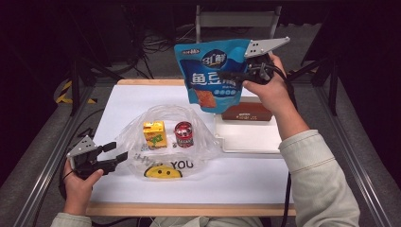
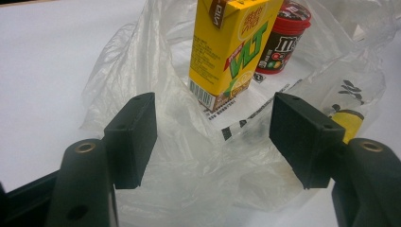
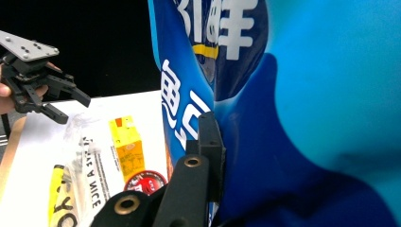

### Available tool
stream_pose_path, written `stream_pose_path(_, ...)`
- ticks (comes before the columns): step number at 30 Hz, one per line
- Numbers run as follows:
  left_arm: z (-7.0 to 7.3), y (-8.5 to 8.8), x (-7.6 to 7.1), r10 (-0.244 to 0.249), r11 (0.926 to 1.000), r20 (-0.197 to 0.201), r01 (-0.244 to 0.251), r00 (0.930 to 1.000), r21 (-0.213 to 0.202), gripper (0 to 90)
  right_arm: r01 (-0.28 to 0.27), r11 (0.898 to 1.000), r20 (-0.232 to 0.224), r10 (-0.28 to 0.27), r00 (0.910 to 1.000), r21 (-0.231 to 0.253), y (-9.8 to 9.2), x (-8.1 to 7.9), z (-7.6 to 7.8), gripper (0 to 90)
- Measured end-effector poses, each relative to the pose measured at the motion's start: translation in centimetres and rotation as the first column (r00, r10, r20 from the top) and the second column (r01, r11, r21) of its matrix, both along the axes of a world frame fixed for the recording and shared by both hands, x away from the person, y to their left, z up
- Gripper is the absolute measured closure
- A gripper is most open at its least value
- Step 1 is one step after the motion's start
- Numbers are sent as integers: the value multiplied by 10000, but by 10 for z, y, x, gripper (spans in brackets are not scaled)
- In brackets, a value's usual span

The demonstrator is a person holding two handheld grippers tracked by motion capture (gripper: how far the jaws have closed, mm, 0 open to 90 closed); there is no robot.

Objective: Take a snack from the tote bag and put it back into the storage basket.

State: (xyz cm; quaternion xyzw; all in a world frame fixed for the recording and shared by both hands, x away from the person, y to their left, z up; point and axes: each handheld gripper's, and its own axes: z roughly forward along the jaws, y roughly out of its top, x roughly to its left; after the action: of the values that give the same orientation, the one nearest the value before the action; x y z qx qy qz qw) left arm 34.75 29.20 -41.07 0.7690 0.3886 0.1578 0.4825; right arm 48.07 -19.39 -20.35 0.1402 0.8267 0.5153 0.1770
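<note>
My right gripper (image 1: 235, 75) is shut on a blue snack bag (image 1: 211, 75) and holds it in the air over the table's far side. In the right gripper view one black jaw (image 3: 210, 142) presses the blue snack bag (image 3: 302, 118); the other jaw is hidden behind it. A clear plastic bag (image 1: 189, 151) lies on the table with a yellow juice carton (image 1: 154, 134) and a red candy cup (image 1: 184, 134) in it. My left gripper (image 1: 117, 157) is open at the bag's left edge. In the left gripper view the gripper (image 2: 213, 137) frames crumpled plastic (image 2: 189, 179), the carton (image 2: 227, 52) and the cup (image 2: 283, 38).
A white tray (image 1: 250, 139) sits on the right of the white table top (image 1: 246, 182), with a brown box (image 1: 247, 112) at its far end, just under the hanging snack bag. A wooden strip edges the table's near side (image 1: 189, 209).
</note>
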Motion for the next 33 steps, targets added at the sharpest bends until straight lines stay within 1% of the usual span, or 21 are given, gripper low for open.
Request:
stream_pose_path(2, 0, 0, 0, 2, 10000, 2, -2, 10000, -2, 337, 31, 10000, 1, -31, 10000, 13, -2, 0, 0, 886)
stream_pose_path(6, 0, -1, 0, 31, 10000, -29, -31, 10000, 9, 337, 243, 9997, 11, -243, 9997, 57, -13, 0, -1, 885)
stream_pose_path(13, 0, 0, 0, -10, 10000, 0, 10, 10000, 27, 337, 497, 9988, -23, -497, 9988, -17, -26, -1, -3, 885)
stream_pose_path(18, 0, -1, 1, 4, 10000, -5, -4, 10000, 39, 337, 749, 9971, -80, -750, 9971, -130, -39, -1, -4, 885)
stream_pose_path(20, 0, -1, 1, -5, 10000, -4, 5, 10000, 52, 337, 793, 9968, -100, -794, 9968, -138, -41, -2, -4, 886)
stream_pose_path(21, 0, -1, 1, 2, 10000, -13, -2, 10000, 51, 337, 894, 9959, -124, -896, 9959, -172, -45, -2, -6, 886)
stream_pose_path(26, 0, -2, 1, -34, 10000, -35, 34, 10000, 72, 337, 1052, 9942, -183, -1056, 9942, -226, -52, -2, -9, 886)
stream_pose_path(33, -1, -2, 1, -46, 10000, -31, 46, 10000, 78, 337, 1248, 9919, -483, -1259, 9909, -246, -63, -1, -19, 886)
